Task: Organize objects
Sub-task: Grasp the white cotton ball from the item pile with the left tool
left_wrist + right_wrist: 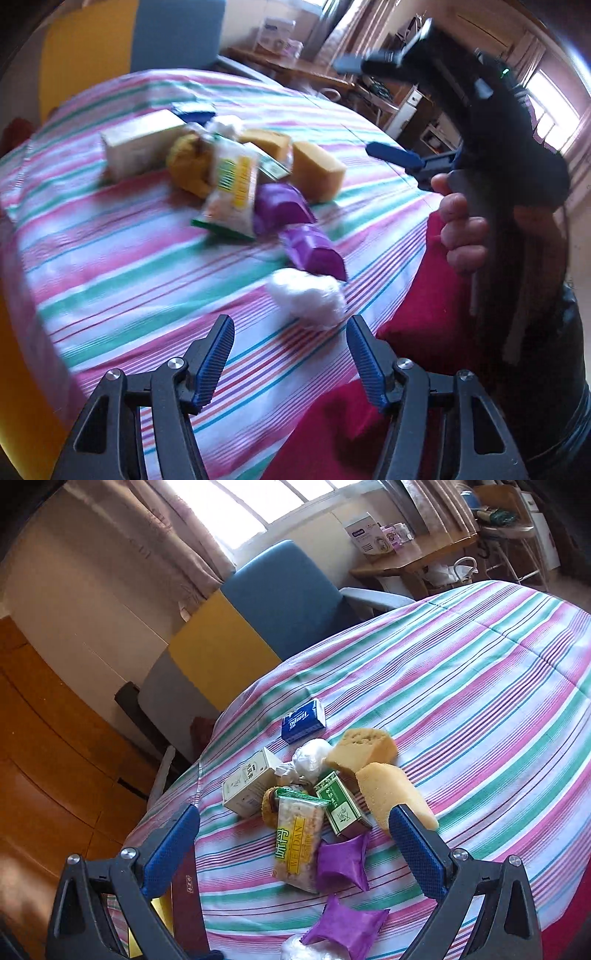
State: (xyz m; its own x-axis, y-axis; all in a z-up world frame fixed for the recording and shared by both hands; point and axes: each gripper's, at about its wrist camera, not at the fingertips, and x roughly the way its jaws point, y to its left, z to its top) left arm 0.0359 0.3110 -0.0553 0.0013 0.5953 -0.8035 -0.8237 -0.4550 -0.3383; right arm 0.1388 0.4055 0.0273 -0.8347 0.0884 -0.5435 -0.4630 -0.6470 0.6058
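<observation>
In the left wrist view, the left gripper [290,354] is spread wide with nothing in it, above the striped tablecloth [122,254]. Just past it lies a white fluffy ball [306,297]. Farther on sits a blurry pile: two purple packets [295,225], a snack bar [232,192], two yellow sponges [317,170] and a cream box [142,146]. The right gripper [369,107] hangs high on the right with its fingers apart, held by a hand [461,229].

In the right wrist view, the right gripper [295,849] is wide apart and holds nothing. Between its fingers lie the snack bar [297,843] and a purple packet [341,860]. A green box [341,805], both sponges [391,794] and the cream box [249,784] crowd behind. A blue Tempo tissue pack [303,720] sits a little apart.
</observation>
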